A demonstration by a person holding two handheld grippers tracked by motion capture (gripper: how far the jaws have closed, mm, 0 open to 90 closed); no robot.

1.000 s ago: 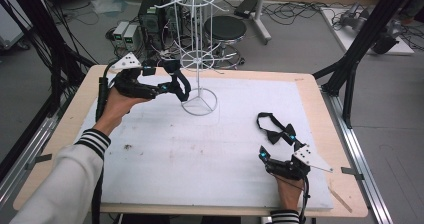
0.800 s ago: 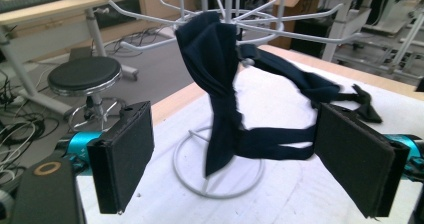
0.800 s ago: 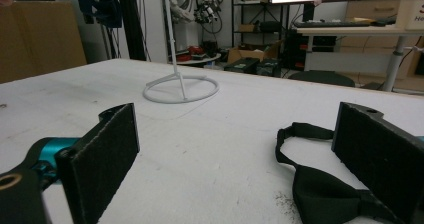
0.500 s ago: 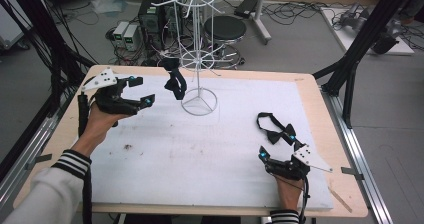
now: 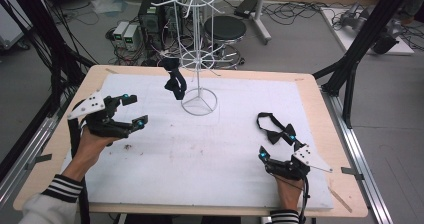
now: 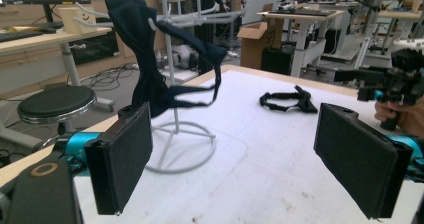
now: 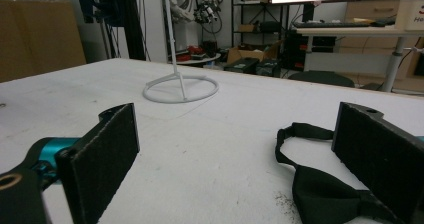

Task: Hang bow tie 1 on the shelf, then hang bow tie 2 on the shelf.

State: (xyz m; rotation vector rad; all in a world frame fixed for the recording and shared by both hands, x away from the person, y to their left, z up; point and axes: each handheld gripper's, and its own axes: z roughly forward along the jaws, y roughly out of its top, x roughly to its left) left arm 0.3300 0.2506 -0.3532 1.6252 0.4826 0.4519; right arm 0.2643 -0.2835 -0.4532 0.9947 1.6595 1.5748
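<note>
The bow tie (image 5: 274,129) lies flat near the worktop's (image 5: 320,99) right edge in the high view, just ahead of the right gripper (image 5: 276,147), jaws apart; the left gripper (image 5: 134,110), also spread, sits far off by the left edge. In the left gripper view another bow tie (image 6: 150,69) hangs on the wire stand (image 6: 172,84). In the right gripper view the tie (image 7: 320,186) stretches away from the jaws, its near end cut off below
</note>
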